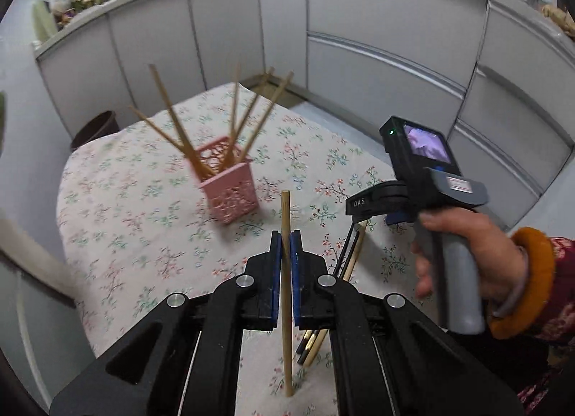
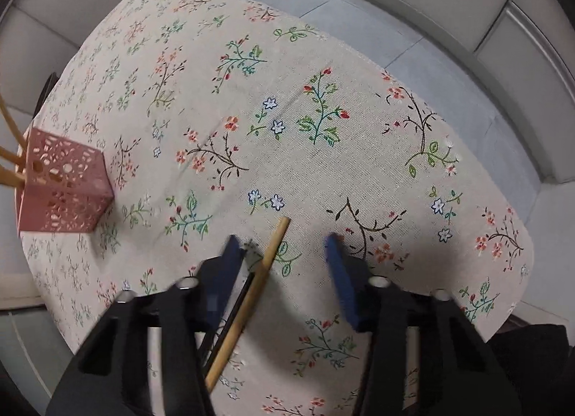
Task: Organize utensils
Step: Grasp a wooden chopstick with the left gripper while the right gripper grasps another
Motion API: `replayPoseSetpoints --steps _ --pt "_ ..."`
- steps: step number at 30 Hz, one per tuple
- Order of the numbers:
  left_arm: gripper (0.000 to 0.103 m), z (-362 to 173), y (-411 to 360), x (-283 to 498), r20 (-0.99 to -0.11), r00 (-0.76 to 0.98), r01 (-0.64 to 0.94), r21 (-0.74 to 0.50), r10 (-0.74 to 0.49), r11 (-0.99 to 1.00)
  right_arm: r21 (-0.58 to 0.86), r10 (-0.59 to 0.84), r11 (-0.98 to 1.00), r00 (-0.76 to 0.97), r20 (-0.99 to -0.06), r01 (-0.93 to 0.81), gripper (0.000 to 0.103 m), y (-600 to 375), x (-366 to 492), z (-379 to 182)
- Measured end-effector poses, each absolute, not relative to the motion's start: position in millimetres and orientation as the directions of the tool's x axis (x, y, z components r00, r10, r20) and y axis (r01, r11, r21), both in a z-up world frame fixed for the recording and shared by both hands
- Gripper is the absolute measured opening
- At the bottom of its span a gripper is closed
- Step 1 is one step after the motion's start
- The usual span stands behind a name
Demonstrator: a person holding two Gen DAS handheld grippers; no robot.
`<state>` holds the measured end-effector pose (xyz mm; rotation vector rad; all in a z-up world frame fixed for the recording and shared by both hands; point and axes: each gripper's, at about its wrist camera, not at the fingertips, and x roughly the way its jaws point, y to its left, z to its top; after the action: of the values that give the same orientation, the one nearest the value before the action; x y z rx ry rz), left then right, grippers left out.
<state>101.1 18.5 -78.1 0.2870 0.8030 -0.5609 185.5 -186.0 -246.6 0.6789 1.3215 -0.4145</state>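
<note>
My left gripper (image 1: pixel 286 248) is shut on a bamboo chopstick (image 1: pixel 286 293) and holds it upright above the floral tablecloth (image 1: pixel 143 222). A pink perforated basket (image 1: pixel 230 193) stands ahead and to the left, with several bamboo chopsticks (image 1: pixel 248 117) leaning out of it. My right gripper (image 2: pixel 285 240) is open above the cloth, over a loose bamboo chopstick (image 2: pixel 251 297) and thin black chopsticks (image 2: pixel 233 311) lying between and under its jaws. In the left wrist view the right gripper (image 1: pixel 359 205) hovers over those loose sticks (image 1: pixel 350 257). The basket (image 2: pixel 61 186) sits at the far left of the right wrist view.
Grey partition panels (image 1: pixel 359 38) wall the table at the back and right. A dark brown pot (image 1: pixel 95 128) stands beyond the table's far left edge. The cloth's right edge (image 2: pixel 467 150) drops to a grey floor. Clutter sits on top of the partition.
</note>
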Motion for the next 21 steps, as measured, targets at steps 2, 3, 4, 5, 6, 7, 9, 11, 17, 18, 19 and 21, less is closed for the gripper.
replayPoseSetpoints --steps 2,3,4,5,6,7,9,11,17,18,19,21 --pt "0.005 -68 26 92 -0.726 0.581 0.553 0.02 -0.368 0.833 0.218 0.091 0.738 0.226 -0.97 0.639 0.019 -187 182 -247" --pt "0.005 -67 28 91 -0.719 0.585 0.547 0.008 -0.375 0.837 0.224 0.088 0.744 0.24 -0.967 0.629 0.015 -187 179 -247" --pt "0.005 -64 31 89 -0.709 0.591 0.538 -0.009 -0.385 0.843 0.239 0.094 0.755 0.261 -0.961 0.611 0.01 -188 174 -247" --pt "0.005 -63 35 88 -0.704 0.595 0.531 -0.019 -0.389 0.847 0.281 0.124 0.747 0.289 -0.949 0.602 0.009 -191 169 -249" --pt "0.005 -61 37 86 -0.697 0.6 0.521 -0.033 -0.393 0.853 0.365 0.193 0.722 0.337 -0.922 0.588 0.003 -200 164 -251" --pt "0.005 -61 38 84 -0.694 0.603 0.51 -0.045 -0.394 0.859 0.436 0.25 0.696 0.376 -0.892 0.571 0.0 -207 159 -253" --pt "0.005 -61 40 81 -0.687 0.615 0.483 -0.059 -0.386 0.874 0.489 0.259 0.693 0.45 -0.855 0.53 0.0 -215 147 -243" --pt "0.005 -58 46 77 -0.669 0.636 0.452 -0.082 -0.385 0.888 0.515 0.241 0.73 0.536 -0.809 0.45 0.0 -217 133 -219" --pt "0.005 -46 56 67 -0.632 0.672 0.393 -0.137 -0.386 0.909 0.513 0.234 0.823 0.678 -0.696 0.243 0.0 -203 93 -154" --pt "0.005 -45 54 65 -0.633 0.671 0.393 -0.138 -0.386 0.909 0.512 0.247 0.826 0.664 -0.706 0.236 0.0 -200 89 -151" --pt "0.005 -44 52 63 -0.634 0.672 0.392 -0.135 -0.383 0.91 0.517 0.273 0.818 0.623 -0.733 0.251 0.001 -197 88 -155" --pt "0.005 -43 49 59 -0.631 0.676 0.392 -0.13 -0.381 0.911 0.529 0.313 0.773 0.514 -0.798 0.351 0.001 -199 97 -174"
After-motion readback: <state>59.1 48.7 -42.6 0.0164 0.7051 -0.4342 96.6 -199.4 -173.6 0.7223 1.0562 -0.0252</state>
